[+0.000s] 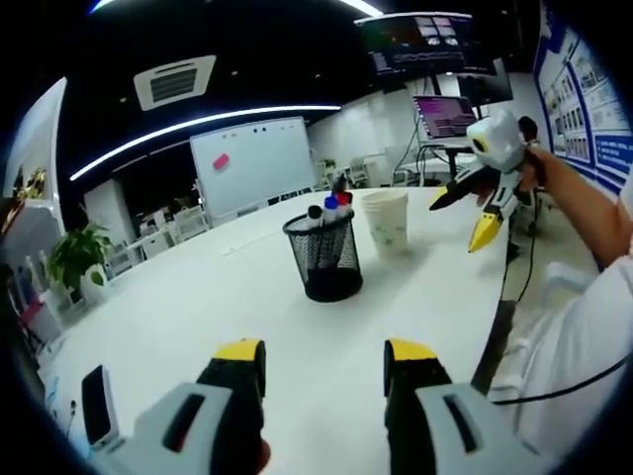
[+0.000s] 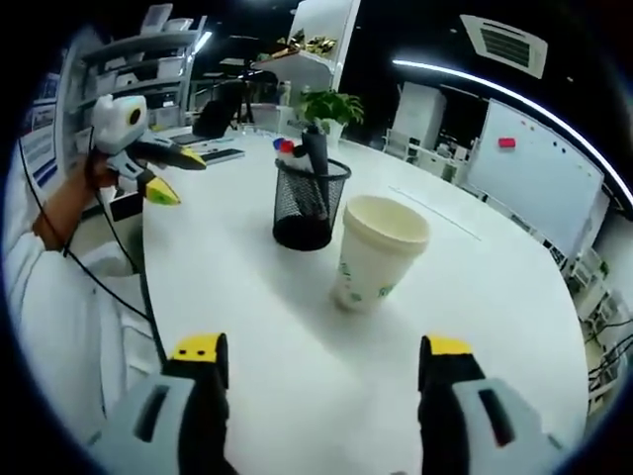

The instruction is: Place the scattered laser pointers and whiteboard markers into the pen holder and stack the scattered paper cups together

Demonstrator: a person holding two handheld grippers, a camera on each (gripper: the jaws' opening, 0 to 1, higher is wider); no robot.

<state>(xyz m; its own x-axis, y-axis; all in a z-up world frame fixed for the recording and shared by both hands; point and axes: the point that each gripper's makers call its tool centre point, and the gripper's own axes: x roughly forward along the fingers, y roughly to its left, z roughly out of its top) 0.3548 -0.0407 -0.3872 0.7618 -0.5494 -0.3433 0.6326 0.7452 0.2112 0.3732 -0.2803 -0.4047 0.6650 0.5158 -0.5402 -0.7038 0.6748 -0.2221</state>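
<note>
Up close in the left gripper view, the left hand-held gripper [image 1: 324, 364] rises from the bottom edge with its yellow-tipped jaws spread wide and nothing between them, held above the white bench [image 1: 198, 297]. Likewise in the right gripper view, the right hand-held gripper [image 2: 326, 358] has its jaws wide apart and empty over the same bench [image 2: 514, 297].

Beyond the left hand-held gripper's jaws stands the black mesh pen holder [image 1: 324, 259], upright near the middle of the bench, with whiteboard markers [image 1: 336, 206] standing in it, red, blue and dark caps poking above the rim. Just beside it, to the right in this view, stands the stack of paper cups [image 1: 387, 220], upright with its mouth up. Further right, the right hand-held gripper [image 1: 473, 220] shows in the air off the bench edge, held in a person's hand [image 1: 539, 168], jaws parted.

From the right gripper view, the paper cups [image 2: 375, 252] stand nearest, with the pen holder [image 2: 309, 204] close behind to the left and the whiteboard markers [image 2: 302, 153] upright inside. At far left the left hand-held gripper [image 2: 178, 176] hangs in the air, jaws apart.

A potted plant [image 2: 331, 107] and a whiteboard [image 1: 252, 160] stand beyond the bench.
</note>
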